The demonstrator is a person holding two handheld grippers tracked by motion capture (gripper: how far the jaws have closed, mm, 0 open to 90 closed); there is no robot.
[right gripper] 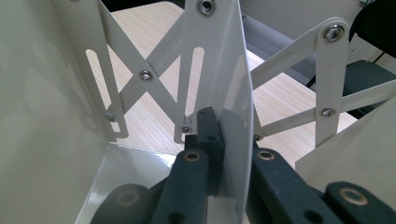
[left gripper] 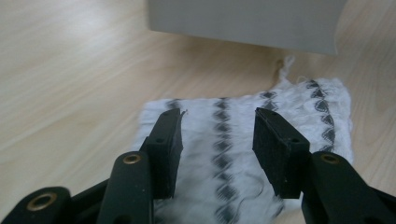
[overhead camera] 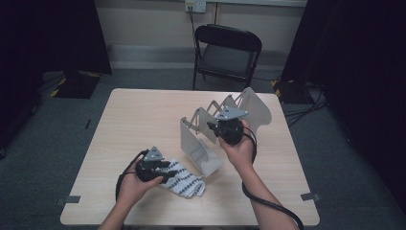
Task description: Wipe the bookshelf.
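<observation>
Left hand-held gripper (overhead camera: 165, 168) over white cloth (overhead camera: 186, 181), jaws apart, pads not pressing; cloth lies flat between and under them. Cloth (left gripper: 243, 135) white with dark diamond-pattern stripes, frayed thread at far edge, near front-centre of wooden surface (overhead camera: 134, 120), just beside folding rack. Right hand-held gripper (overhead camera: 214, 129) clamped on thin middle panel (right gripper: 233, 93) of white expandable rack (overhead camera: 201, 143); scissor struts with rivets link panels. Black folding chair (overhead camera: 227, 50) behind surface. No brand, label or readable writing anywhere.
</observation>
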